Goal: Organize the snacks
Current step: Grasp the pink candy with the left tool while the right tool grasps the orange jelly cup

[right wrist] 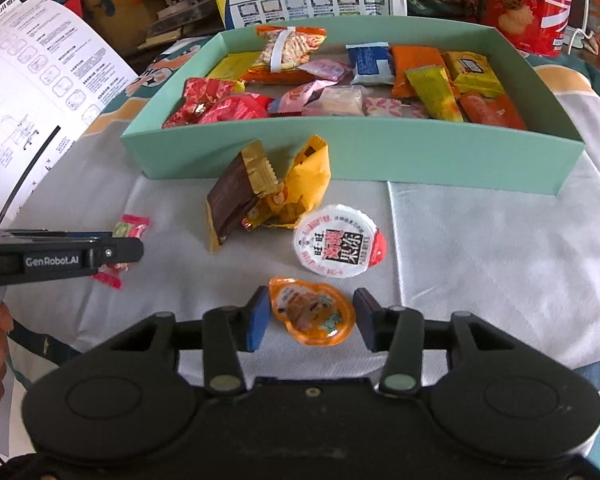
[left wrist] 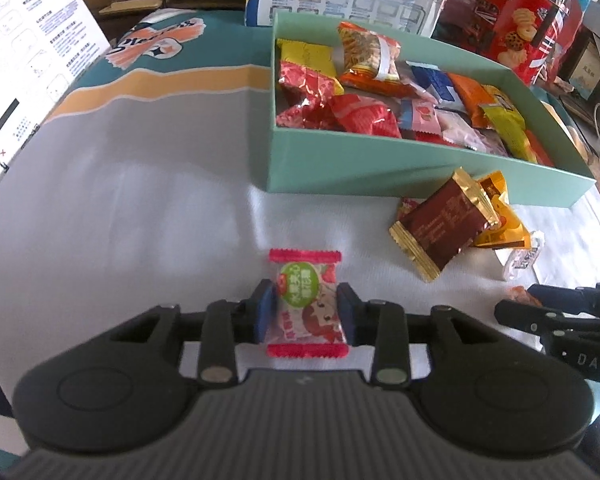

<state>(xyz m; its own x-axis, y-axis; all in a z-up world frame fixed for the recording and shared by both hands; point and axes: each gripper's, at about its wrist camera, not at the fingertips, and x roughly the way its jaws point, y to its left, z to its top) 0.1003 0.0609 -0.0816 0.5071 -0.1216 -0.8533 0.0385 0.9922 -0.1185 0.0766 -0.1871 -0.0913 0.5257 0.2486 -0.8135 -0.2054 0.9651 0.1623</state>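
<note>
Candy [left wrist: 306, 307] sits clamped in my left tool [left wrist: 306, 312]; my right tool [right wrist: 311, 318] straddles the orange jelly cup [right wrist: 312, 312], pads apparently not touching.

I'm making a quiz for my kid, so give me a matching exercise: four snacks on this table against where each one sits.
1. pink-edged candy packet
2. orange jelly cup
3. white-lidded round jelly cup
4. blue-and-white wrapped snack

A. inside the mint-green cardboard box
B. between the left tool's pads
C. between the right tool's pads
D. on the cloth, free of both tools

Pairs: 1-B, 2-C, 3-D, 4-A
</note>
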